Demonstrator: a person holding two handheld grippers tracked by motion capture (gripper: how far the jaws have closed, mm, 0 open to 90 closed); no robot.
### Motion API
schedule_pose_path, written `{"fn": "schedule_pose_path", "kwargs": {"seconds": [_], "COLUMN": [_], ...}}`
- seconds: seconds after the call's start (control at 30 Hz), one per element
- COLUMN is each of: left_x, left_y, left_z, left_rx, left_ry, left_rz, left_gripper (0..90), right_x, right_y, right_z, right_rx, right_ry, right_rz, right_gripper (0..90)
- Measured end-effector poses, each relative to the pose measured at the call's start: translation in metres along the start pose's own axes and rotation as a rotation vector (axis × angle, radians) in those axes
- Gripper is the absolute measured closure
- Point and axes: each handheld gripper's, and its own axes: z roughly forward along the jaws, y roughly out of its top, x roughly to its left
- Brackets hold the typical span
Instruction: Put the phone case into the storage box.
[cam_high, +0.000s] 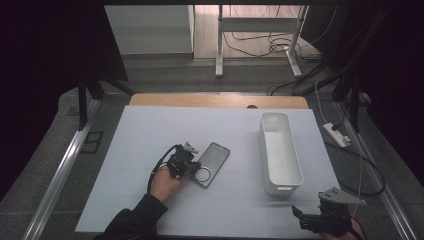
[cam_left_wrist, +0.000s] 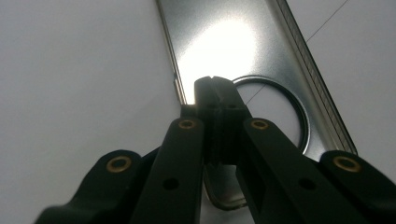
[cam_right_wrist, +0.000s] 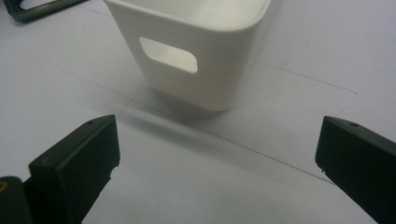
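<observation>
A flat shiny metal plate (cam_high: 215, 157) with a round hole at its near end lies on the white table (cam_high: 150, 140), left of centre. My left gripper (cam_high: 193, 167) is shut, held by a hand in a dark sleeve. Its tips (cam_left_wrist: 215, 83) sit over the plate (cam_left_wrist: 224, 37) at the left rim of the hole; nothing shows between the jaws. My right gripper (cam_high: 303, 216) is at the table's front right corner. It stands wide open (cam_right_wrist: 219, 154) with nothing between its fingers, facing the near end of a white bin (cam_right_wrist: 219, 79).
The long white bin (cam_high: 282, 189) is empty, stands right of centre, runs front to back and has a handle slot in its near end. Cables and a power strip (cam_high: 336, 134) lie on the floor to the right. A desk frame (cam_high: 257, 25) stands behind the table.
</observation>
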Motion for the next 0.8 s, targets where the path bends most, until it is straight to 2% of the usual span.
{"fn": "schedule_pose_path", "kwargs": {"seconds": [0.37,0.4,0.6,0.8], "left_x": [0.016,0.020,0.031,0.039], "left_y": [-0.008,-0.009,-0.009,-0.005], "left_z": [-0.008,-0.009,-0.010,-0.007], "left_rx": [0.005,-0.002,-0.008,-0.009], "left_ry": [0.029,0.034,0.055,0.067], "left_rz": [-0.050,-0.072,-0.099,-0.100], "left_gripper": [89.0,89.0,89.0,89.0], "right_x": [0.000,0.000,0.000,-0.001], "right_y": [0.000,0.000,0.000,0.000], "right_z": [0.000,0.000,0.000,0.000], "right_rx": [0.000,0.000,-0.001,0.000], "right_ry": [0.001,0.001,0.002,0.001], "right_rz": [0.001,0.001,0.005,0.008], "right_gripper": [0.2,0.2,0.2,0.2]}}
